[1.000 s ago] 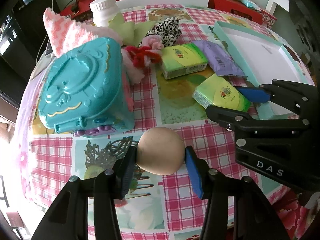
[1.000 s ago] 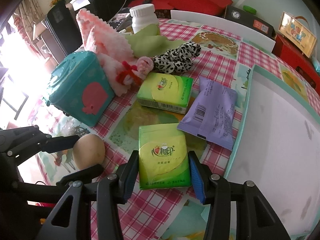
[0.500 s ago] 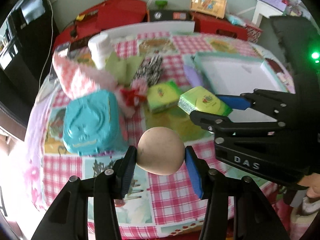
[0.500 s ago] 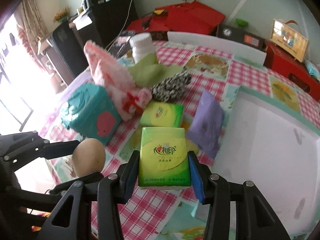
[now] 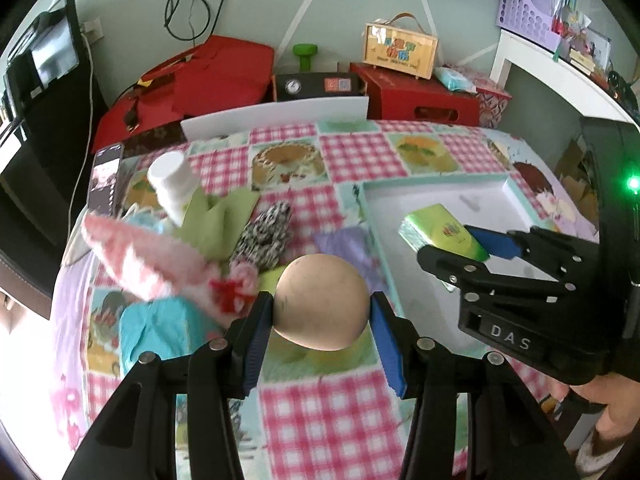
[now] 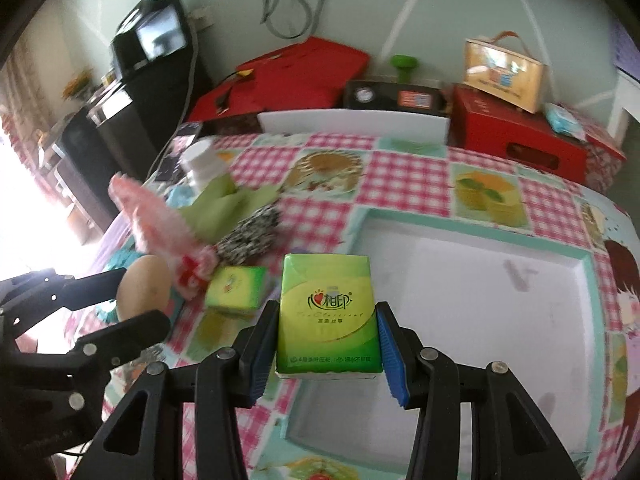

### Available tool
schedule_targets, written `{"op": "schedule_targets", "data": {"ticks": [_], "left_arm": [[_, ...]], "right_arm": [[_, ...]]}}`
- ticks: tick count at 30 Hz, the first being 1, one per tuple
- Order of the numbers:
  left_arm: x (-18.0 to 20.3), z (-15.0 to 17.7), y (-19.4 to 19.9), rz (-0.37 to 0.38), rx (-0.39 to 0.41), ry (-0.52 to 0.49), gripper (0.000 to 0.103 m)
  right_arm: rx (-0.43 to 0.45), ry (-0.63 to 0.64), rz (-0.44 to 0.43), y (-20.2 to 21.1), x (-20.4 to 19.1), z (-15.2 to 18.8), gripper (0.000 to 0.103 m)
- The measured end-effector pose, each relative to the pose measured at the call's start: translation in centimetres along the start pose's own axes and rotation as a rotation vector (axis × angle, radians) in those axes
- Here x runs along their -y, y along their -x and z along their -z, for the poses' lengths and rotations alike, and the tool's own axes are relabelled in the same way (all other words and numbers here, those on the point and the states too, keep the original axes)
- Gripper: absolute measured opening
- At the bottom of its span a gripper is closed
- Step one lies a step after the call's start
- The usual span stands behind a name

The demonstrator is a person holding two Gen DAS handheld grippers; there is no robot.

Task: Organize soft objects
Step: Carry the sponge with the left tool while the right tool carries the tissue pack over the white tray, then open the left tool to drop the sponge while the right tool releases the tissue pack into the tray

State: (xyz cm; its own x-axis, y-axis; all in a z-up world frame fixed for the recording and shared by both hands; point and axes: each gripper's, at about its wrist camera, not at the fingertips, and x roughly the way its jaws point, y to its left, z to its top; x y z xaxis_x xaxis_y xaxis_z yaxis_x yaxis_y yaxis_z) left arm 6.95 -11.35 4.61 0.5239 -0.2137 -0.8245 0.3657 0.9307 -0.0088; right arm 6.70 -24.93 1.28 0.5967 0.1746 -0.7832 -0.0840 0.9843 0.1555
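Note:
My left gripper (image 5: 322, 320) is shut on a tan egg-shaped ball (image 5: 322, 306), held above the checked tablecloth. My right gripper (image 6: 326, 344) is shut on a green tissue pack (image 6: 328, 314), held over the near edge of the white tray (image 6: 472, 280) with a teal rim. In the left wrist view the same pack (image 5: 442, 236) hangs over the tray (image 5: 440, 196), pinched in the right gripper (image 5: 460, 246). On the cloth lie a second green pack (image 6: 236, 290), a purple pack (image 5: 344, 240), a pink knitted cloth (image 5: 148, 256), a green cloth (image 5: 218, 222) and a black-and-white spotted plush (image 5: 266, 234).
A teal plastic case (image 5: 156, 332) sits at the table's left, a white bottle (image 5: 170, 184) behind the cloths, a phone (image 5: 105, 182) by the far-left edge. A white board (image 5: 276, 120) stands at the table's back edge, with red boxes (image 5: 416, 94) behind it.
Both grippers rose off the table with their loads. The right one carried the green pack rightward over the tray's edge; the ball lifted clear of the cloth beside the teal case.

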Motion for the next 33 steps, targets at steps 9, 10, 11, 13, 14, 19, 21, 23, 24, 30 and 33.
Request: {"op": "schedule_targets", "data": {"ticks": [9,10,11,13,14,19,21,23,24,30,33], "left_arm": [[3.2,-4.4,-3.6,0.031,-0.005,-0.004,0.051],[3.5,-4.7,-4.0,0.036,-0.008,-0.004,0.051],[3.9,-5.1,-4.4,0.042,-0.013,-0.003,0.051],[5.0,-5.9,-5.6,0.057,-0.021,-0.005,0.051],[5.4,-6.1,-6.0,0.059,-0.025,-0.006,0.051],[7.9,-7.7,-8.3,0.077,-0.032,-0.016,0.051],[8.8,-8.0,-9.1,0.086,-0.027,-0.03,0.051],[9.8,-7.9,-10.2,0.096,-0.029,-0.046,0.051],[10.2,-7.7,-10.6,0.103,-0.033,-0.05,0.051],[11.9,-6.4,-13.7,0.134,-0.099,-0.073,0.051],[12.2,-6.2,-13.9,0.141,-0.097,-0.075,0.051]], "right_arm": [[0.011,-0.152,0.134,0.9,7.4,-3.2,0.05],[0.015,-0.167,0.149,0.9,8.3,-3.5,0.05],[0.017,-0.18,0.16,1.0,9.0,-3.7,0.05],[0.024,-0.212,0.192,0.9,10.7,-4.2,0.05],[0.026,-0.224,0.205,0.9,11.3,-4.3,0.05],[0.028,-0.288,0.258,0.4,14.8,-3.9,0.05],[0.002,-0.303,0.276,-0.3,15.9,-3.2,0.05],[-0.027,-0.32,0.297,-0.9,16.7,-2.5,0.05],[-0.038,-0.33,0.307,-1.2,17.2,-2.1,0.05],[-0.072,-0.361,0.359,-1.9,19.2,-0.7,0.05],[-0.086,-0.363,0.371,-2.1,19.6,-0.5,0.05]]}}
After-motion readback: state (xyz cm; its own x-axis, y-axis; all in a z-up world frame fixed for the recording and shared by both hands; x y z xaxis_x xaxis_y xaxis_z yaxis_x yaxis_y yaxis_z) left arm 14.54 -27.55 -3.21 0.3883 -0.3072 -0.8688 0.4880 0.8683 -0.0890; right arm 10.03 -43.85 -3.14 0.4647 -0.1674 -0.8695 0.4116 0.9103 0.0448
